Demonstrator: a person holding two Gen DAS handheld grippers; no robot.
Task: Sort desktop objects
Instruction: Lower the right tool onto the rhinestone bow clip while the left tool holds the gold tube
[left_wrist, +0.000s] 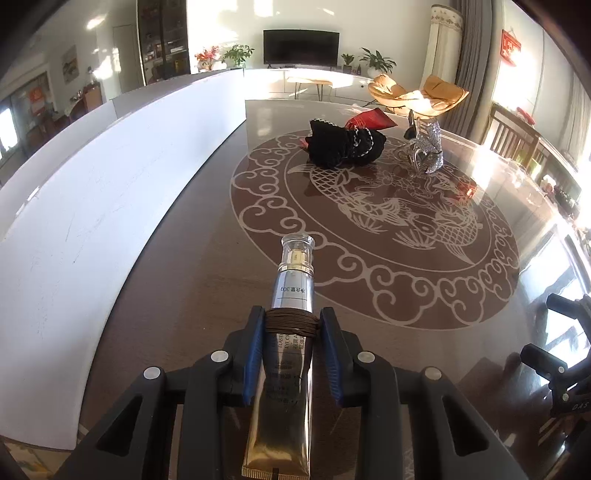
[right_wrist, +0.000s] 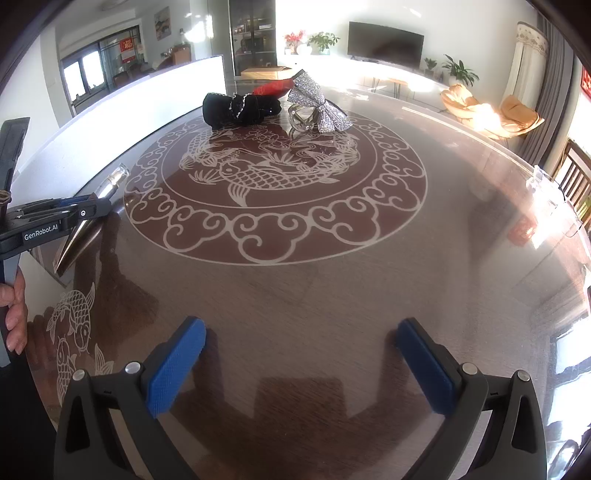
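Note:
My left gripper (left_wrist: 291, 323) is shut on a silver cosmetic tube (left_wrist: 293, 288) with a clear cap, the blue pads pressing where a brown cord is wound around it. The tube points forward over the glass table top (left_wrist: 207, 280), beside the long white board. In the right wrist view that left gripper (right_wrist: 99, 206) sits at the far left, held by a hand, with the tube (right_wrist: 110, 184) sticking out. My right gripper (right_wrist: 299, 347) stands open above bare table. Far back lie a black cloth item (right_wrist: 236, 109), a red packet (right_wrist: 275, 86) and a sparkly silver bow (right_wrist: 319, 103).
A long white board (left_wrist: 74, 221) runs along the table's left side. The round table bears a carp-and-cloud pattern (right_wrist: 277, 173). A small clear item (right_wrist: 541, 181) sits near the right rim. Chairs, a television and plants stand beyond the table.

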